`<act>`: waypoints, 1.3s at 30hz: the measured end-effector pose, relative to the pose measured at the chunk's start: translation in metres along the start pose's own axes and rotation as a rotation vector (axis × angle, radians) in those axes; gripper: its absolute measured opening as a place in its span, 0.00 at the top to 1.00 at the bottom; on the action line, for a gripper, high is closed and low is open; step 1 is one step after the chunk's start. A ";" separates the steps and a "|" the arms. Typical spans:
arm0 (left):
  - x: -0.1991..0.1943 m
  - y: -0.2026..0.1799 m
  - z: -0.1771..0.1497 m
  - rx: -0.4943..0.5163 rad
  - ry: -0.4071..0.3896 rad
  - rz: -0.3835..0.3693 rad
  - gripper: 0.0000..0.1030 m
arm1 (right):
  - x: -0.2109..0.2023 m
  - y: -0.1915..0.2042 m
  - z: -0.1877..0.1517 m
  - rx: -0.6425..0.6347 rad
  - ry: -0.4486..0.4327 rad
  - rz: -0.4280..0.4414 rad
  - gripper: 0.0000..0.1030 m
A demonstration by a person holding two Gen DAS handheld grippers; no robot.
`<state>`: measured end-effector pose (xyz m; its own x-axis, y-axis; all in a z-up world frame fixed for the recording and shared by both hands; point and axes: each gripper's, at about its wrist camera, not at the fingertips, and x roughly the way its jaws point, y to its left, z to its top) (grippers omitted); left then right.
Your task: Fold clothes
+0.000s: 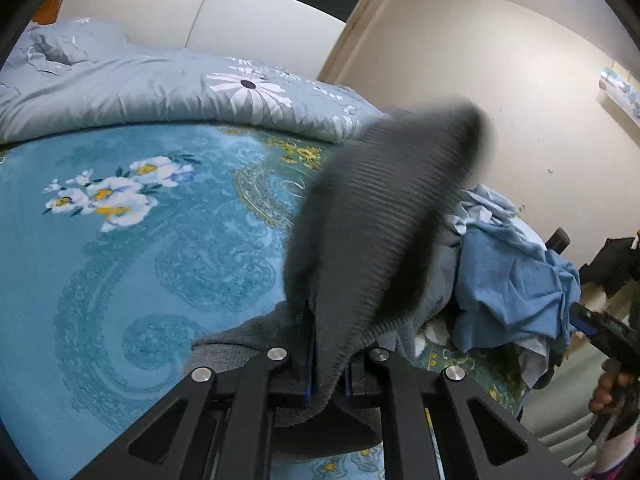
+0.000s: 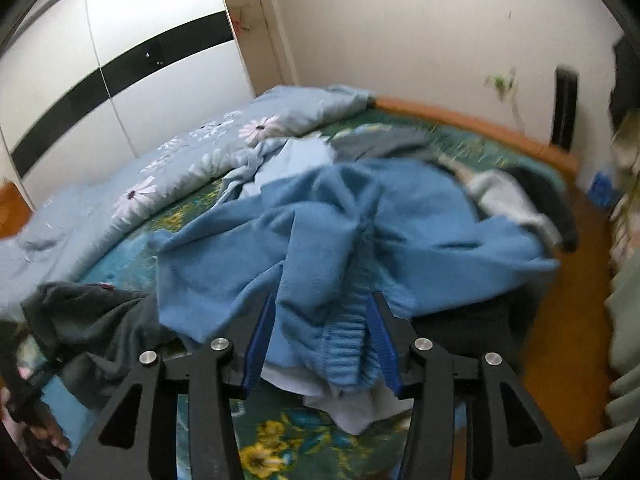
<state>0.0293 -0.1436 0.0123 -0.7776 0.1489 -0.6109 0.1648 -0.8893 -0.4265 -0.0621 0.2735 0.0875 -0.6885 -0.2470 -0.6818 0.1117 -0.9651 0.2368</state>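
A dark grey ribbed garment [image 1: 380, 220] rises out of my left gripper [image 1: 329, 360], which is shut on its edge; the upper part is blurred, and more of it lies under the jaws on the bed. In the right wrist view the same grey garment [image 2: 88, 312] lies crumpled at the left. My right gripper [image 2: 320, 336] stands open over a crumpled blue fleece garment [image 2: 360, 216]. The fleece's ribbed cuff [image 2: 348, 352] lies between the blue pads [image 2: 256, 340], and no squeeze on it shows.
The bed has a turquoise floral cover [image 1: 120, 260] and a pale blue daisy quilt [image 1: 140, 88] bunched along the back. Other clothes [image 2: 504, 196] lie in the pile near the bed's orange wooden edge [image 2: 480, 124]. A white and black wardrobe [image 2: 100, 60] stands behind. A hand [image 1: 612, 388] shows at the right.
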 end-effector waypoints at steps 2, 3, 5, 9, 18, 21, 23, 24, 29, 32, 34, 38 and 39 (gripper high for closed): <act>0.000 -0.005 -0.001 0.016 0.008 0.007 0.90 | 0.012 0.003 0.003 0.000 0.011 0.015 0.52; 0.000 -0.007 -0.001 0.027 0.010 0.012 0.90 | 0.017 0.003 0.004 -0.007 0.010 0.003 0.52; -0.002 -0.010 -0.001 0.038 0.012 0.021 0.90 | 0.023 0.000 0.005 -0.006 0.015 -0.012 0.52; 0.000 -0.011 0.001 0.030 0.022 0.039 0.90 | 0.029 -0.012 0.018 0.025 0.031 -0.001 0.88; 0.009 -0.017 0.013 0.060 0.027 0.084 0.90 | -0.038 -0.034 0.131 0.093 -0.178 -0.037 0.94; 0.011 -0.012 0.015 0.051 0.028 0.094 0.90 | -0.073 -0.034 0.171 0.092 -0.312 -0.107 0.94; 0.012 -0.008 0.017 0.044 0.032 0.101 0.90 | -0.096 -0.030 0.193 0.082 -0.430 -0.186 0.94; 0.013 -0.005 0.017 0.043 0.036 0.105 0.90 | -0.106 -0.030 0.202 0.081 -0.481 -0.225 0.94; 0.015 -0.001 0.019 0.027 0.036 0.111 0.90 | -0.079 -0.040 0.210 0.003 -0.395 -0.395 0.94; 0.015 -0.004 0.019 0.034 0.038 0.114 0.90 | -0.041 -0.053 0.190 -0.028 -0.263 -0.413 0.94; 0.014 -0.005 0.019 0.044 0.040 0.116 0.90 | -0.019 -0.065 0.173 -0.027 -0.178 -0.407 0.94; 0.009 -0.001 0.023 0.033 0.035 0.109 0.90 | -0.011 -0.077 0.146 -0.055 -0.115 -0.366 0.86; 0.007 0.000 0.024 0.029 0.033 0.109 0.90 | -0.017 -0.075 0.141 -0.075 -0.120 -0.356 0.69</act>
<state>0.0094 -0.1529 0.0243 -0.7356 0.0645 -0.6743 0.2290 -0.9132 -0.3371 -0.1600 0.3626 0.1794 -0.7723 0.1123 -0.6252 -0.1007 -0.9934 -0.0541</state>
